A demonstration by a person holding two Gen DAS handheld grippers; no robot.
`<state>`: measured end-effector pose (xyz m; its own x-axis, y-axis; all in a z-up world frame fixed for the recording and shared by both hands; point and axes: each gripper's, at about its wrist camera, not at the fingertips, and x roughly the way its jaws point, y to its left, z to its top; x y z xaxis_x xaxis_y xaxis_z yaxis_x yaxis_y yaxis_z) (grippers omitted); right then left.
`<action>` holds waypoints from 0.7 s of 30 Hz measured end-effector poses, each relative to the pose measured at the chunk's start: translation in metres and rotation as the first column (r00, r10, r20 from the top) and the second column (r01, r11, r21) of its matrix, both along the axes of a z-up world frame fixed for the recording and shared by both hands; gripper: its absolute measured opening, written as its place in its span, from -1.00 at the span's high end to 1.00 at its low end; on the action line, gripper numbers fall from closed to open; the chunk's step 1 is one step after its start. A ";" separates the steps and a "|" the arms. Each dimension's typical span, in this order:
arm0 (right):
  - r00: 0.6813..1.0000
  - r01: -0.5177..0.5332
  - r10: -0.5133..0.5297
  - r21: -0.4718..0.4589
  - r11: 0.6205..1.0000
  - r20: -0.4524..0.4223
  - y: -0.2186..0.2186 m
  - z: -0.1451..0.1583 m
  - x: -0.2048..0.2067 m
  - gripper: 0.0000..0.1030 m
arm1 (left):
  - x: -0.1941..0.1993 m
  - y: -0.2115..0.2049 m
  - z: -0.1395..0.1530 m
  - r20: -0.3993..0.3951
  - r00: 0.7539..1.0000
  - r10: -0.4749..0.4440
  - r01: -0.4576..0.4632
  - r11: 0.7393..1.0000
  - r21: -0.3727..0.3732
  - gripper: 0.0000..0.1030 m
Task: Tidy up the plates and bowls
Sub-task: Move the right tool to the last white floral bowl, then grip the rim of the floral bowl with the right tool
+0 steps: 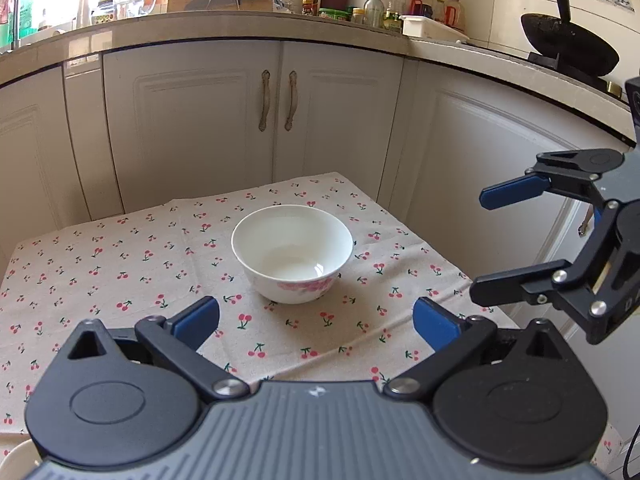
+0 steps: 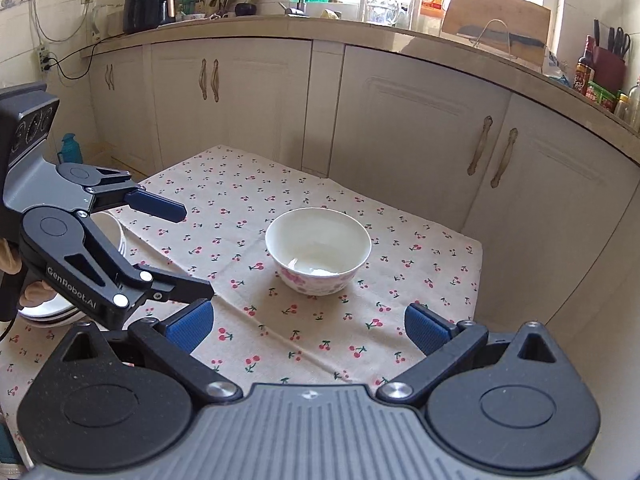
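Note:
A white bowl [image 1: 292, 256] with pink flowers on its side stands upright on the cherry-print tablecloth [image 1: 120, 264], alone near the table's far right corner. My left gripper [image 1: 316, 322] is open and empty, just short of the bowl. My right gripper [image 1: 492, 240] hangs open to the right of the bowl, off the table's edge. In the right wrist view the bowl [image 2: 318, 250] lies ahead of the open right gripper [image 2: 308, 326]. The left gripper [image 2: 188, 250] is at the left, open. Behind it sit a stack of white plates [image 2: 48, 312] and another white bowl [image 2: 114, 232], partly hidden.
White cabinet doors [image 1: 192, 120] stand close behind the table. The counter [image 1: 240, 28] above carries bottles, a knife and a cutting board; a black wok [image 1: 568, 44] sits at the right. The table ends just right of the bowl [image 2: 476, 264]. A white rim [image 1: 16, 456] shows at the lower left.

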<state>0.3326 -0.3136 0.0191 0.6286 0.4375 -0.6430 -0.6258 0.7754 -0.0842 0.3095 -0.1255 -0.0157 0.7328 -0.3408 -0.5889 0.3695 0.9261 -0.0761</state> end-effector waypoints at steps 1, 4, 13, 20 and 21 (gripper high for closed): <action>1.000 -0.008 0.008 -0.005 1.000 -0.013 0.002 -0.003 0.008 -1.00 | 0.006 -0.002 -0.002 -0.009 1.000 0.002 -0.002 1.000 0.003 -0.99; 0.999 -0.028 0.027 -0.012 1.000 -0.043 0.007 -0.013 0.033 -1.00 | 0.022 -0.007 -0.009 -0.042 0.999 0.010 -0.009 1.000 0.019 -0.99; 0.988 -0.084 0.085 0.018 0.996 -0.128 0.023 -0.039 0.090 -0.96 | 0.049 -0.015 -0.023 -0.044 0.999 0.017 -0.014 0.998 0.058 -0.98; 0.979 -0.111 0.116 0.036 0.993 -0.170 0.037 -0.051 0.121 -0.89 | 0.060 -0.026 -0.032 -0.025 1.000 -0.010 0.012 0.995 0.100 -0.87; 0.977 -0.110 0.115 0.037 0.993 -0.179 0.039 -0.054 0.124 -0.86 | 0.061 -0.027 -0.033 -0.028 1.000 -0.015 0.018 0.995 0.100 -0.85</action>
